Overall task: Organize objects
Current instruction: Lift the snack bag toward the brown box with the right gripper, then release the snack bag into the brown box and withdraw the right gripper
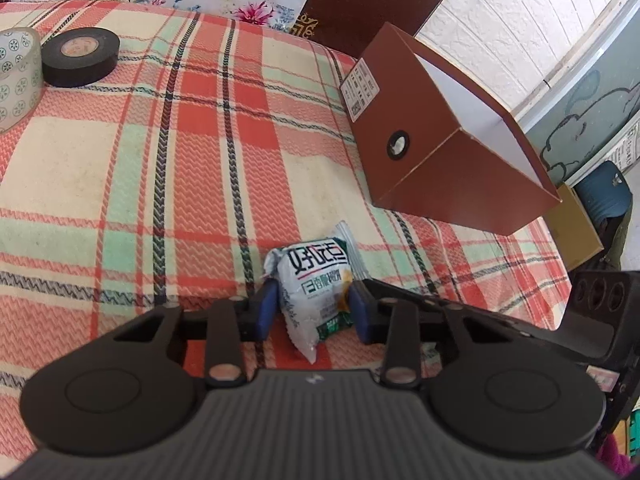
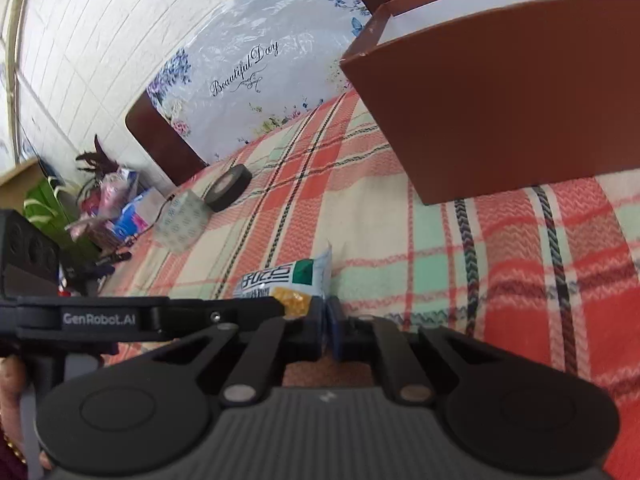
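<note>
**Snack packet held from two sides**

We are gripping a crinkled white foil snack packet [image 1: 316, 292] between the blue fingers of the left gripper [image 1: 313, 310], narrowly set, above the woven plaid worktop [image 1: 160, 160]. Our right gripper [image 2: 326, 322] is pinching its sealed edge, fingers nearly together. A brown cardboard box [image 1: 432, 152] is standing near.

The tablecloth [image 1: 168, 184] is woven cloth with a raised zigzag texture, matt and slightly rough in its red, cream and mint checks. The snack packet [image 1: 316, 288] is thin, crinkled plastic film with a soft sheen, while the brown box [image 1: 452, 168] looks like smooth matt card with a white paper lining and a paper label. The black tape roll [image 1: 80, 56] is dull and matt beside the translucent, glossy patterned tape roll [image 1: 18, 76]; the left gripper [image 1: 314, 310] is matt black plastic with blue rubbery-looking pads [image 1: 266, 312].
</note>
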